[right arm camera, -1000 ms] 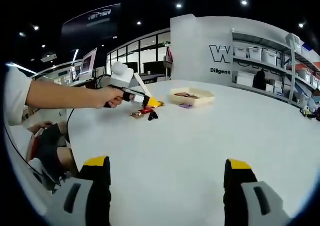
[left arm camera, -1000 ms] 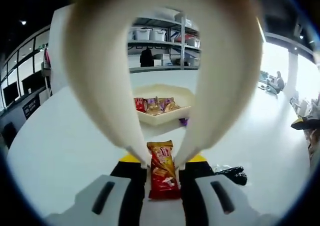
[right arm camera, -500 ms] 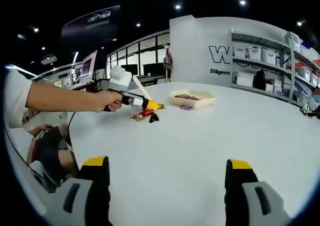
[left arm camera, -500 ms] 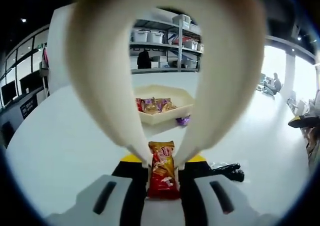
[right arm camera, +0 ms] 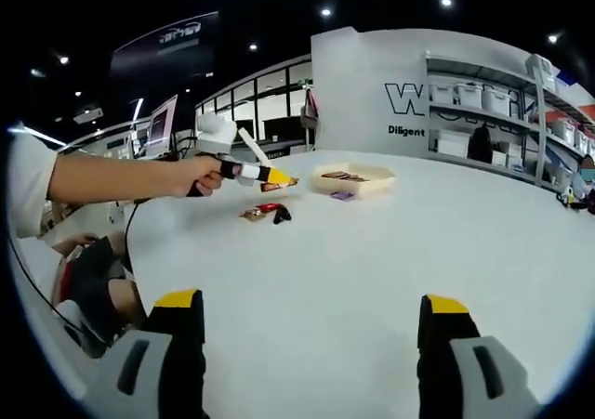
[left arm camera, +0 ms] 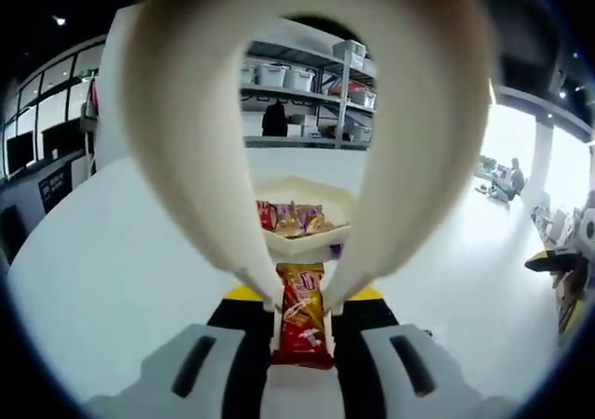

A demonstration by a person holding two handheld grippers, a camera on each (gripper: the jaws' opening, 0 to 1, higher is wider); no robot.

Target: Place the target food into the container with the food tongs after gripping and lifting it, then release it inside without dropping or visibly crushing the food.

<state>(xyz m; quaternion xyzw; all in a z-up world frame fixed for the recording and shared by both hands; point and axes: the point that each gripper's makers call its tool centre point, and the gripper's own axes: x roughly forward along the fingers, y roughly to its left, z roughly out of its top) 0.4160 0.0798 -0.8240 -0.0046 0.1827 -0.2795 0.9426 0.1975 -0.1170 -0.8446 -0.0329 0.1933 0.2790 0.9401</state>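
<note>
Between the tips of the food tongs (left arm camera: 299,289), held in my left gripper (left arm camera: 299,345), sits the red-and-orange snack packet (left arm camera: 302,317), pinched at its sides. Gripper jaws are closed on the tong arms, which in turn clamp the packet.

Change over the last second: in the right gripper view the left gripper (right arm camera: 244,171) and packet (right arm camera: 282,185) now stand higher, clear above the white table (right arm camera: 372,280) and the loose wrappers (right arm camera: 265,215) left lying on it; a second ago they were almost down among them. In the left gripper view the container (left arm camera: 302,242) has slid lower, closer to the tong tips. My reading: lift done, carry under way, release not yet due.

Packet long axis runs along the tongs, far end pointing toward the container, near end back at the camera. No visible crushing.

Right gripper (right arm camera: 311,345): jaws apart, nothing between them, hovering over bare table.
</note>
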